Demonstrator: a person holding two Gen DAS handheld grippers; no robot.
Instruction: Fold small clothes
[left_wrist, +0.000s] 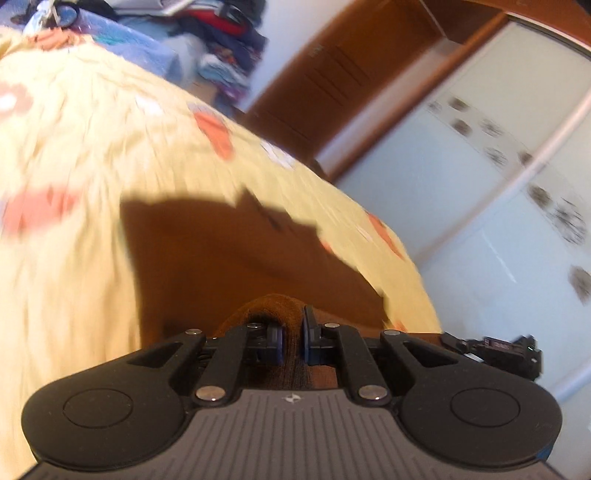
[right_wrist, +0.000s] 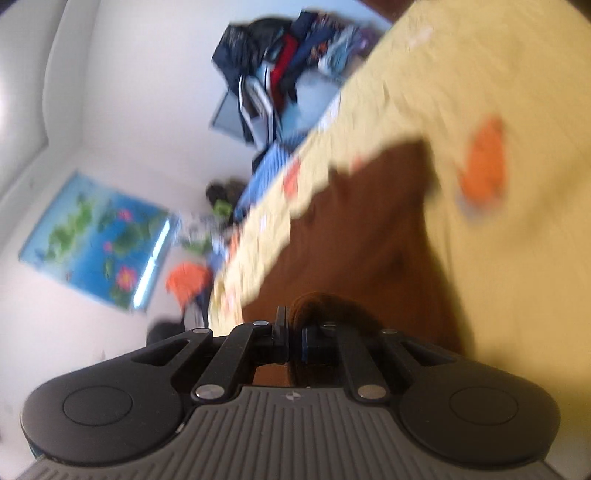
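A brown garment (left_wrist: 229, 254) lies spread on the yellow flowered bedspread (left_wrist: 74, 177). My left gripper (left_wrist: 292, 341) is shut on a bunched edge of the brown garment, with the cloth pinched between the blue pads. In the right wrist view the same brown garment (right_wrist: 351, 240) stretches ahead over the bedspread (right_wrist: 498, 258). My right gripper (right_wrist: 294, 341) is shut on another bunched edge of it. Both views are blurred by motion. The rest of the garment's shape is hard to tell.
A pile of dark and coloured clothes (left_wrist: 221, 37) sits at the far end of the bed, also in the right wrist view (right_wrist: 288, 59). A wardrobe with pale sliding doors (left_wrist: 498, 166) stands beside the bed. A blue poster (right_wrist: 96, 240) hangs on the wall.
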